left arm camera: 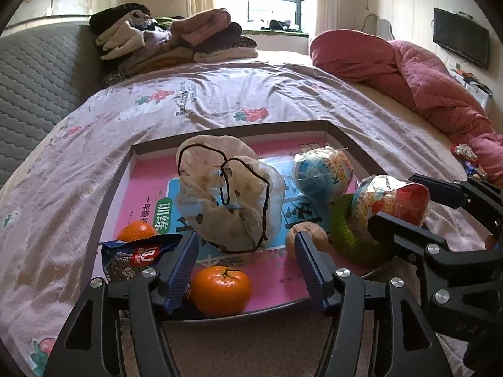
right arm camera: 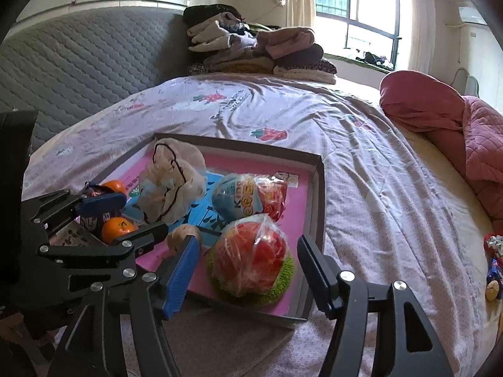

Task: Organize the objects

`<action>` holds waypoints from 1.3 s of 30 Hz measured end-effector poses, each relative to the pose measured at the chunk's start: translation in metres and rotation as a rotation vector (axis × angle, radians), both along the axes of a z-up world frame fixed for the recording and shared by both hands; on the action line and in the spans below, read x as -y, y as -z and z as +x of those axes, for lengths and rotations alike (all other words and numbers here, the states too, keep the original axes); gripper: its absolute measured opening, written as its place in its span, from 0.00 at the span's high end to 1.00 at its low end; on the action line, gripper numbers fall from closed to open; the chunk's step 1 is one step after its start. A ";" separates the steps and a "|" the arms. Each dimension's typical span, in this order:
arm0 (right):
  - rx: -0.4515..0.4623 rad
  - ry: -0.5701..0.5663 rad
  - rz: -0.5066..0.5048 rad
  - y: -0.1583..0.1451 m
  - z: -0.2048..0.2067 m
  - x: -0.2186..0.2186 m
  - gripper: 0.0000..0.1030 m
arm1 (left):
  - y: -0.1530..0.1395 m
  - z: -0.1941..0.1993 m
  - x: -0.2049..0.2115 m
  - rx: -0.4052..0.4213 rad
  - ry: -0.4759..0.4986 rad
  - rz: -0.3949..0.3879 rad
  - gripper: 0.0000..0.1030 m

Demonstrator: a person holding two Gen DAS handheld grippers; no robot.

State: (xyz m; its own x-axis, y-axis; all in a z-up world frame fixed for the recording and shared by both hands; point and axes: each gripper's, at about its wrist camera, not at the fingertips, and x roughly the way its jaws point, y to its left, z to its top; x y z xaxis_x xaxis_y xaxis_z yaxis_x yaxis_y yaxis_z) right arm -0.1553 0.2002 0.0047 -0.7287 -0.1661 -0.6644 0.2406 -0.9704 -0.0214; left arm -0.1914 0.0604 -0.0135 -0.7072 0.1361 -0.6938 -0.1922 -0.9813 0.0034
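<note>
A shallow grey box [left arm camera: 349, 144] [right arm camera: 317, 194] with a pink printed floor lies on the bed. In it are a crumpled cloth pouch with black cord [left arm camera: 226, 194] [right arm camera: 171, 182], a blue wrapped toy egg [left arm camera: 322, 172] [right arm camera: 239, 199], a red wrapped toy egg [left arm camera: 393, 201] [right arm camera: 251, 259] on a green knitted ring [left arm camera: 345, 232] [right arm camera: 283, 279], three oranges [left arm camera: 221, 289] [right arm camera: 118, 227] and a cookie packet [left arm camera: 132, 257]. My left gripper [left arm camera: 246, 248] is open over the box's near edge, an orange between its fingers. My right gripper [right arm camera: 248, 251] is open around the red egg.
The bed has a pale floral sheet [left arm camera: 188, 100]. Folded clothes [left arm camera: 169, 37] are stacked at the back. A red quilt [left arm camera: 424, 75] lies along the right side, with small wrapped items [right arm camera: 493, 260] beside it. A grey padded headboard [left arm camera: 34, 88] is at the left.
</note>
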 end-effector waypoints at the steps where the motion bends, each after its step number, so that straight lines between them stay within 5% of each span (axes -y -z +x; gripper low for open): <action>1: -0.007 0.003 -0.003 -0.002 0.000 -0.001 0.37 | -0.001 0.000 0.000 -0.003 -0.002 0.000 0.37; 30: -0.169 0.001 -0.172 -0.054 0.028 -0.006 0.37 | -0.048 0.023 0.030 -0.104 -0.080 0.039 0.25; 39: -0.189 -0.006 -0.196 -0.062 0.035 0.002 0.29 | -0.057 0.032 0.045 -0.122 -0.104 0.042 0.23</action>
State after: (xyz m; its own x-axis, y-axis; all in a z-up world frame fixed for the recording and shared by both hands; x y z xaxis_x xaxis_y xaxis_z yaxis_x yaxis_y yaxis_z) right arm -0.1207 0.1978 0.0669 -0.8353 -0.2826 -0.4716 0.2556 -0.9590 0.1221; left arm -0.1592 0.0156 0.0439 -0.7977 0.0853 -0.5970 -0.0907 -0.9957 -0.0210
